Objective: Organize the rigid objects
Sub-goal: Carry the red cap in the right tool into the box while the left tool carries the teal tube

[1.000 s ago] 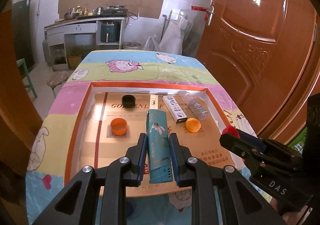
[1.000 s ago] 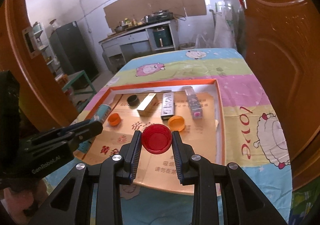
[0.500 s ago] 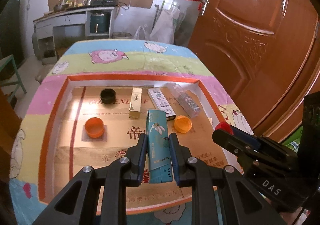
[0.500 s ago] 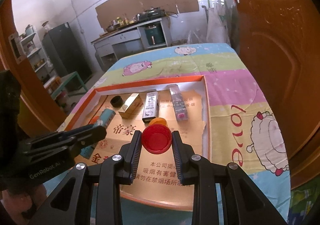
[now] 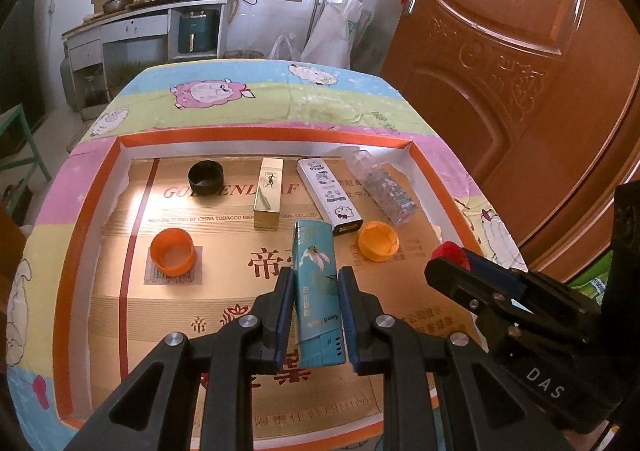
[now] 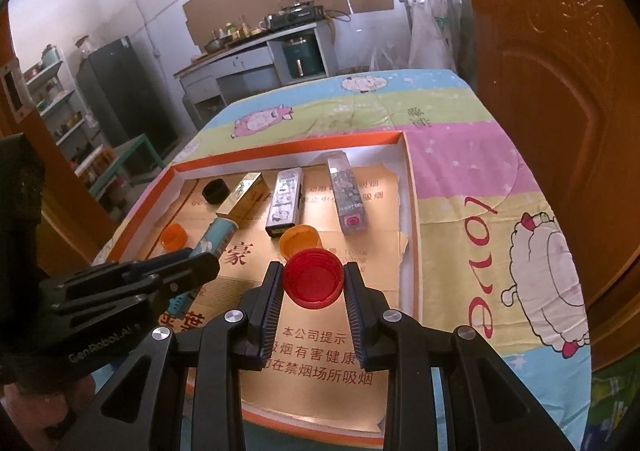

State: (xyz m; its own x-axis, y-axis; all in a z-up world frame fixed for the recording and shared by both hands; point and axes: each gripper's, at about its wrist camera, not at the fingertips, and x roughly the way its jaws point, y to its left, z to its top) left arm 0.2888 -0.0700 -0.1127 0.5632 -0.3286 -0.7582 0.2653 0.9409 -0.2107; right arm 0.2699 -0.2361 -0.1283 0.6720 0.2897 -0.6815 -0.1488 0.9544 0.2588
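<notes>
The left gripper is clamped on a tall teal box printed with a white flower, its two fingers pressed to the box's long sides while the box points forward over an orange-rimmed shallow cardboard tray. The right gripper grips a round red plastic cap between its ribbed pads, just to the right of the left gripper. Ahead of the left gripper lie a gold rectangular box, a white cartoon-printed box and a clear speckled box in a row. A black round cap sits far ahead-left, an orange cap left, another orange cap ahead-right, just in front of the red cap.
</notes>
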